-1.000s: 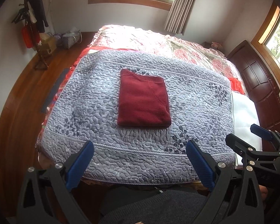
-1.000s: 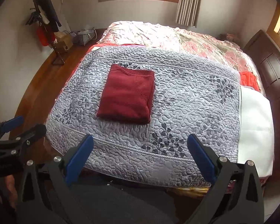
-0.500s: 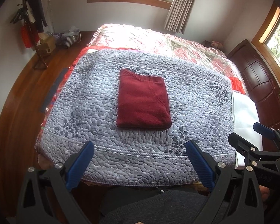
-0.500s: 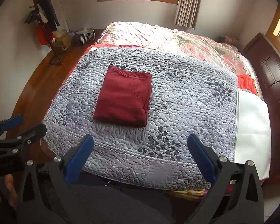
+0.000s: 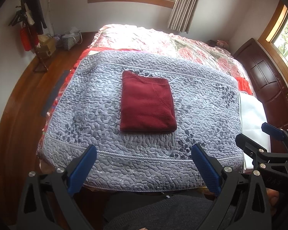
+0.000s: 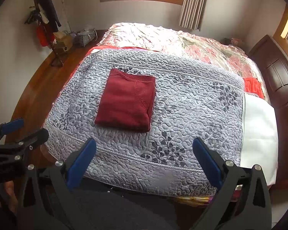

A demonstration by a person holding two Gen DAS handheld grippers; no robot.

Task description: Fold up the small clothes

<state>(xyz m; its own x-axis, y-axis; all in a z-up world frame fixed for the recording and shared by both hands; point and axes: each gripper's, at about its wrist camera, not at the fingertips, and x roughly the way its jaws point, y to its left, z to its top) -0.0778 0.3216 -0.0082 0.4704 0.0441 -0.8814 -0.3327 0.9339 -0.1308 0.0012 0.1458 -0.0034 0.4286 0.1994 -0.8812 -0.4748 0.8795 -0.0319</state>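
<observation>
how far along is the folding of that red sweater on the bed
Done: the red sweater lies folded into a neat rectangle, flat on the grey quilt. In hand: nothing. The left gripper and right gripper are both open and empty, held back over the near edge of the bed, clear of the sweater. Left: no other unfolded garment is plainly in view, so the fold looks finished.

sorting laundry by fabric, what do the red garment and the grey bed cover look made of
Red garment: seemingly a knit, matte, with a ribbed band along its far edge. Grey bed cover: quilted fabric, slight sheen, puffy pebble stitching with printed leaves.
</observation>
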